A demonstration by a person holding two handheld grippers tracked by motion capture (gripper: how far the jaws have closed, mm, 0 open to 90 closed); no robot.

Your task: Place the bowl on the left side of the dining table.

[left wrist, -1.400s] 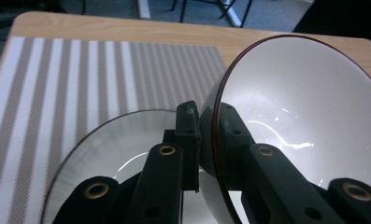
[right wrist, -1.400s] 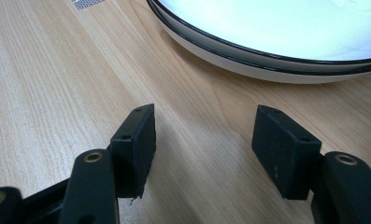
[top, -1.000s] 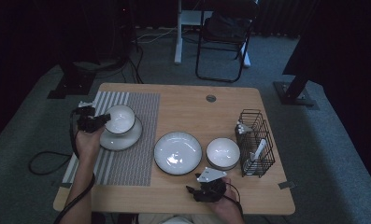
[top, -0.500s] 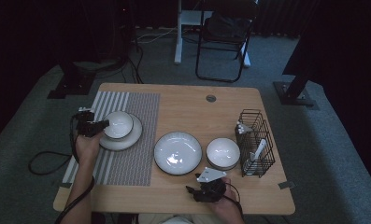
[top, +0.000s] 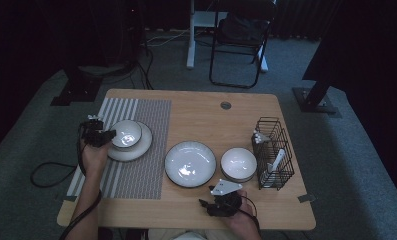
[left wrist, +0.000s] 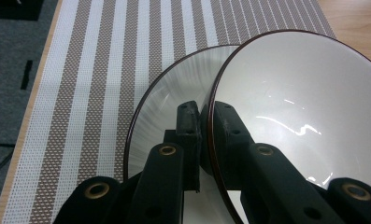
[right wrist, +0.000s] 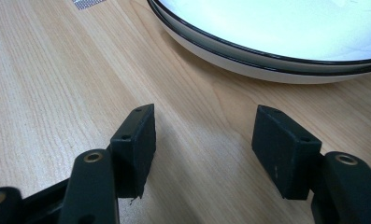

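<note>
Left gripper [left wrist: 199,135] is clamped on the near rim of the small bowl [left wrist: 295,107], one jaw inside, one outside; the bowl is seated on the plate [left wrist: 174,93] ahead. Thin rim grip judged slippery: tilting could chip the plate. Right gripper [right wrist: 202,144] rests with jaws apart, nothing held.

A white, dark-rimmed bowl [top: 124,134] sat upright on a white plate [top: 136,148], on the striped mat [top: 146,170] near the table's [top: 196,107] left edge.
</note>
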